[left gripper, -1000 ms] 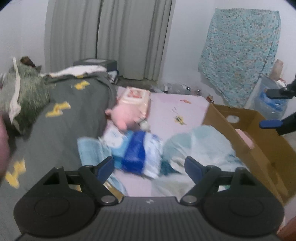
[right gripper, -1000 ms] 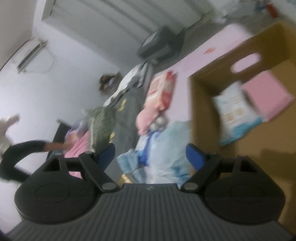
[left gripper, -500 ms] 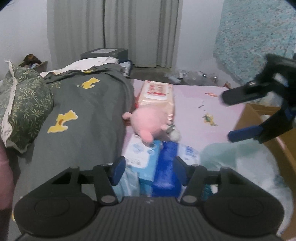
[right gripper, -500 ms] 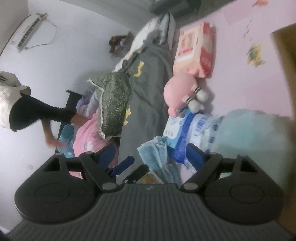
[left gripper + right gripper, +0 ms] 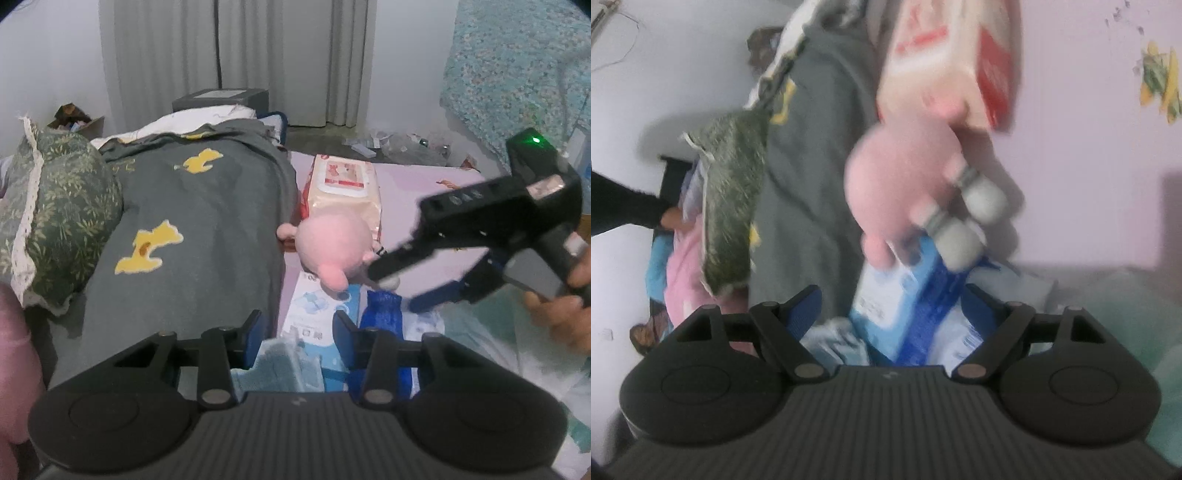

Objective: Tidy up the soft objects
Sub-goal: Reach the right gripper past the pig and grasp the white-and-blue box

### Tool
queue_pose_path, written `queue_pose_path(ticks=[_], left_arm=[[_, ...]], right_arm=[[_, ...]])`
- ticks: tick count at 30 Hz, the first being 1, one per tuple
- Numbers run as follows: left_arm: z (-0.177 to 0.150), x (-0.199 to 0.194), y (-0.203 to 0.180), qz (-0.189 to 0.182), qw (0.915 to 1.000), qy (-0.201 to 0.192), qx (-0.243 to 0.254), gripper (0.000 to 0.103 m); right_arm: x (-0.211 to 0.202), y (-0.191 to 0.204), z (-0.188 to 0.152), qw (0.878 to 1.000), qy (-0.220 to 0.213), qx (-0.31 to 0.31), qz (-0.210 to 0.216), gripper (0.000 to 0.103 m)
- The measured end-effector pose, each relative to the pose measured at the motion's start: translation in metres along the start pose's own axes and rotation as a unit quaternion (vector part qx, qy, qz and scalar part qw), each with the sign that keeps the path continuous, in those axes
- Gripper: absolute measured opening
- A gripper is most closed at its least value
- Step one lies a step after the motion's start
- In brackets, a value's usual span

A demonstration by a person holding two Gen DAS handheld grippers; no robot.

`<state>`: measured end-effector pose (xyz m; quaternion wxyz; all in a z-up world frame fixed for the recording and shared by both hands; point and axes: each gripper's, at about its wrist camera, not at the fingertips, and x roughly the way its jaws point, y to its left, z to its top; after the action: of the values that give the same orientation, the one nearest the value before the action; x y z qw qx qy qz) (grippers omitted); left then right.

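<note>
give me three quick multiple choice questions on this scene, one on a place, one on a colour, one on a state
1. Where is the pink plush?
A. on the pillow
B. by the wipes pack
C. on the blanket

2. What colour are the shapes on the grey blanket?
A. yellow
B. red
C. white

3. How is the right claw?
A. shut on the plush
B. out of view
C. open, holding nothing

B, the plush lies against the pack's near end.
A, yellow patches show on the grey.
C, its fingers stand wide apart, nothing pinched.
</note>
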<state>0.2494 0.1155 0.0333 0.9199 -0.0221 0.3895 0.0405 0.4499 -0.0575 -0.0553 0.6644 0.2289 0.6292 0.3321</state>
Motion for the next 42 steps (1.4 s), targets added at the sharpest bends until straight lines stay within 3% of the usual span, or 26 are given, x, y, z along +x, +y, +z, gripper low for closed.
queue_pose_path(ticks=[4,9,12,19,23,28,42], left_arm=[[0.011,0.018,0.000,-0.020,0.9994,0.022,0.017,0.043],[0.027,0.062,-0.005,-0.025,0.9972,0.068,0.022,0.043],[0.034,0.088,-0.009,-0.045,0.9926,0.105,0.042,0.051],[0.040,0.134,-0.025,-0.034,0.9815,0.174,0.072,0.069],[0.044,0.144,-0.025,-0.033,0.9813,0.180,0.061,0.074],[0.045,0.159,-0.009,-0.053,0.9764,0.209,0.003,0.076],[0.052,0.124,-0.007,-0.043,0.9842,0.171,-0.013,0.074]], right_arm=[[-0.006,-0.005,0.001,1.000,0.020,0.015,-0.003,0.083],[-0.002,-0.001,0.016,1.000,0.000,0.024,-0.008,0.084],[0.013,-0.001,0.027,1.000,0.004,0.021,-0.021,0.083],[0.041,-0.009,0.036,0.998,0.026,0.027,-0.044,0.079],[0.046,-0.012,0.039,0.998,0.036,0.036,-0.029,0.079],[0.051,-0.013,0.043,0.998,0.041,0.042,-0.016,0.079],[0.033,-0.019,0.038,0.998,0.011,0.061,0.022,0.077]])
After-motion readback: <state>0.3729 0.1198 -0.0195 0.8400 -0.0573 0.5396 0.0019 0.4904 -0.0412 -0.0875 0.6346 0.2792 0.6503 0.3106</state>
